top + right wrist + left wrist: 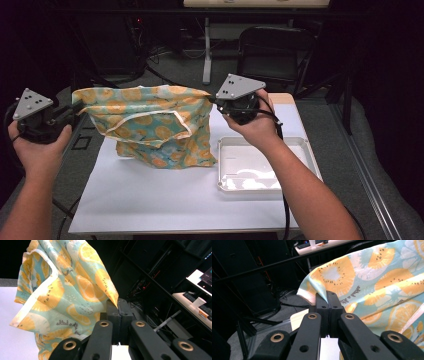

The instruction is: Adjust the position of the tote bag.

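Observation:
A teal cloth (150,120) printed with orange citrus slices hangs stretched between my two grippers above the white table top (150,195). My left gripper (75,107) is shut on the cloth's left corner, and in the left gripper view the cloth (372,277) spreads to the right of the pinched jaws (327,296). On the other side my right gripper (216,100) is shut on the right corner; the right gripper view shows the cloth (65,290) drooping left from its jaws (118,305). The cloth's lower edge rests folded on the table.
A shallow white tray (265,162) lies on the table's right part, under my right forearm. Beyond the table stand a black chair (275,50), a white table leg (207,50) and cables on the floor. A desk with a keyboard and cup (198,302) is at the right.

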Demonstrator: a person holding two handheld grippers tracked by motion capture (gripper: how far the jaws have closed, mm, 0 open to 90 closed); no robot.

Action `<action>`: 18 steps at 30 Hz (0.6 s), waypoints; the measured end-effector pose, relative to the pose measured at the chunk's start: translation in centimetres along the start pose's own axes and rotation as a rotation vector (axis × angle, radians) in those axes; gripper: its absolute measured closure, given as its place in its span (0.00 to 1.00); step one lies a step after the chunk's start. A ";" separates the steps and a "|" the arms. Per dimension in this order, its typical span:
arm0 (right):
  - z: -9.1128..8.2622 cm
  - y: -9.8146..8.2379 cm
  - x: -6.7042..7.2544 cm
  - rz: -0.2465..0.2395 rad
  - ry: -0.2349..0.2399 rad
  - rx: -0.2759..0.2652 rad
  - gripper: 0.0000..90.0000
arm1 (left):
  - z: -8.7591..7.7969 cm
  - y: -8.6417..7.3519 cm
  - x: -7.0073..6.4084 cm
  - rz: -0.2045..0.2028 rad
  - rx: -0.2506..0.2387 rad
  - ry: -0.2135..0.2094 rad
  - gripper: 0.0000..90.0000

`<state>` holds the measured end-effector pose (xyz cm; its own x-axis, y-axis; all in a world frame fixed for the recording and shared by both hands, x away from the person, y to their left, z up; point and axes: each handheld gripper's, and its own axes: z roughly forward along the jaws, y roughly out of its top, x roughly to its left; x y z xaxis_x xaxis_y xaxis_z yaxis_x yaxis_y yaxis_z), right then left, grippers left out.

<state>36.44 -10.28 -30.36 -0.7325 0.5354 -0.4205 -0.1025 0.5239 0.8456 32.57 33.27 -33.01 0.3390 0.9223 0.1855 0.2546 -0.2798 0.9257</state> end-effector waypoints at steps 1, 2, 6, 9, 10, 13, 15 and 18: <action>0.1 -0.1 0.0 0.001 0.002 0.002 1.00 | 0.1 -0.2 0.0 -0.005 0.002 -0.002 0.99; 0.2 -0.2 0.1 0.000 0.003 0.003 1.00 | 0.2 -0.3 0.1 -0.014 -0.001 -0.005 0.99; 0.5 -0.6 0.4 0.001 0.006 0.014 1.00 | 0.4 -0.9 0.2 -0.029 0.005 -0.013 0.99; 0.6 -0.9 0.5 0.007 0.009 0.014 1.00 | 0.5 -1.0 0.1 -0.031 0.007 -0.016 0.99; 0.6 -0.9 0.5 0.008 0.009 0.014 1.00 | 0.5 -1.0 0.1 -0.032 0.008 -0.017 0.99; 0.7 -1.1 0.5 0.017 0.013 0.016 1.00 | 0.7 -1.0 0.0 -0.029 0.014 -0.013 0.99; 0.7 -1.2 0.5 0.027 0.017 0.018 1.00 | 0.8 -0.9 -0.1 -0.018 0.022 -0.004 0.99; 0.9 -1.5 0.5 0.038 0.022 0.022 1.00 | 1.1 -0.7 -0.1 -0.017 0.028 0.000 0.98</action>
<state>36.86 -10.17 -32.14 -0.7502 0.5403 -0.3811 -0.0601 0.5183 0.8531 33.31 33.08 -34.08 0.3343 0.9270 0.1704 0.2851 -0.2717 0.9192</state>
